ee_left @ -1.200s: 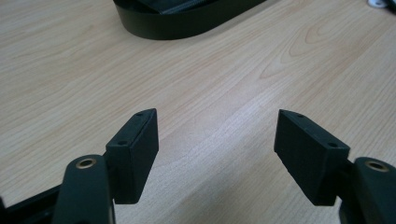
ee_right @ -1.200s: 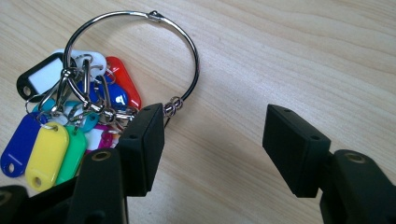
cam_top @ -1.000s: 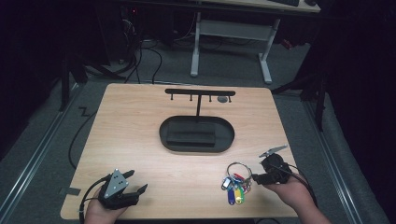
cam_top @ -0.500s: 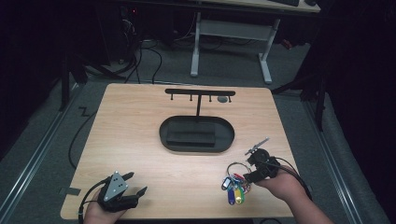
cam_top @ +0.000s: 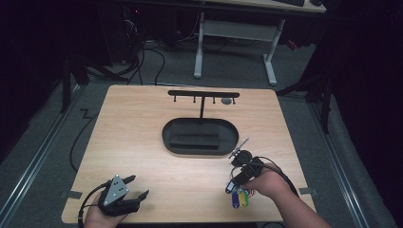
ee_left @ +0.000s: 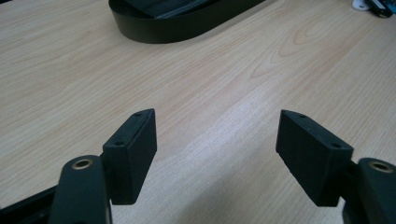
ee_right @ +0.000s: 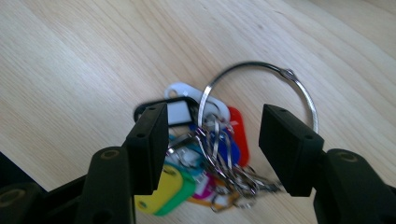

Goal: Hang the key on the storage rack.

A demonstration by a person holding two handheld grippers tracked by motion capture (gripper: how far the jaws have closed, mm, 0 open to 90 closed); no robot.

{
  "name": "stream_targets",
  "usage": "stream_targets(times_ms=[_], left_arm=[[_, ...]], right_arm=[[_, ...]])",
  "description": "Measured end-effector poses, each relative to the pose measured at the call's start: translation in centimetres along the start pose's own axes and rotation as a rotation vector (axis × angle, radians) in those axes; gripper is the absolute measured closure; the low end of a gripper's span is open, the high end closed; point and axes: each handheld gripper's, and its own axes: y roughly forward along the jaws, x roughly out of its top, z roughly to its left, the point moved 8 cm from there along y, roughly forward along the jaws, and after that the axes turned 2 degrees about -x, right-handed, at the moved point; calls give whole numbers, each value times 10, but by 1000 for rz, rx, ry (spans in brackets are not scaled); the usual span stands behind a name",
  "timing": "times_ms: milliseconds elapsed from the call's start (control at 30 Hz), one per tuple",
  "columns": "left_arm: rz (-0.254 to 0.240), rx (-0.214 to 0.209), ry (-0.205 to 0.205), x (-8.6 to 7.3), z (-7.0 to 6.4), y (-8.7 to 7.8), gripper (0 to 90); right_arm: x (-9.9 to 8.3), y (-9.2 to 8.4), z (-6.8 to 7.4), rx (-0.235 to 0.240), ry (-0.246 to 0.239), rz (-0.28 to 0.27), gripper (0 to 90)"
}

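A bunch of keys with coloured tags (cam_top: pixel 239 198) on a large wire ring (ee_right: pixel 254 63) lies on the wooden table (cam_top: pixel 142 123) near its front right. My right gripper (cam_top: pixel 232 183) points down at it. In the right gripper view the gripper (ee_right: pixel 212 137) has its jaws on either side of the tags and small rings; they have just been closing, and the pads stand apart from the bunch. My left gripper (cam_top: pixel 136 186) rests at the front left, and in its own view (ee_left: pixel 215 140) it is open over bare wood.
A black oval tray (cam_top: pixel 168 140) sits mid-table, with a black T-shaped hook stand (cam_top: pixel 203 94) rising behind it. The tray's wall (ee_left: pixel 177 28) lies ahead of the left gripper. Cables and a desk frame stand on the floor beyond the table.
The right hand has moved left, from beside the key bunch to right over it. The left gripper and the keys have stayed put.
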Motion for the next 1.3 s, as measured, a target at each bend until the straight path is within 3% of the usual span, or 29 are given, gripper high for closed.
stream_targets(times_ms=[133,167,200,233,267,300,333,367,400,500,733,867,900,1067,1233,1300], left_arm=[[-4,-2,-9,-2,2,-4,297],[-11,0,-13,-1,3,-5,297],[-18,0,-22,0,3,-7,298],[-18,0,-21,0,3,-7,298],[-20,1,-20,0,2,-7,298],[-11,-2,-13,0,1,-6,298],[-7,-4,-10,-1,0,-6,298],[-4,-5,-4,-1,-1,-5,298],[3,-6,4,-2,-2,-5,298],[6,-2,12,-3,-3,-5,298],[-7,4,1,-1,0,-7,299],[-15,0,6,2,-1,-5,299],[-17,-1,7,2,-1,-5,298],[-7,-8,24,1,-4,-4,299],[-5,-5,37,2,-6,-2,300],[-9,-4,35,3,-6,-2,300]], right_arm=[[8,10,2,15,7,29,501],[9,13,4,14,49,47,520],[10,15,2,13,41,50,533],[13,19,-1,16,-6,45,542],[13,20,2,19,47,72,558],[15,22,-1,24,3,64,572],[14,23,2,26,53,84,584],[14,24,1,24,55,93,596],[15,26,-2,23,37,91,606],[16,30,-5,36,67,92,636],[21,34,0,70,77,76,722],[21,33,0,76,85,84,740],[20,33,0,82,90,89,783],[21,27,3,87,67,76,795],[15,8,3,52,66,78,794],[12,1,1,33,42,76,792]])
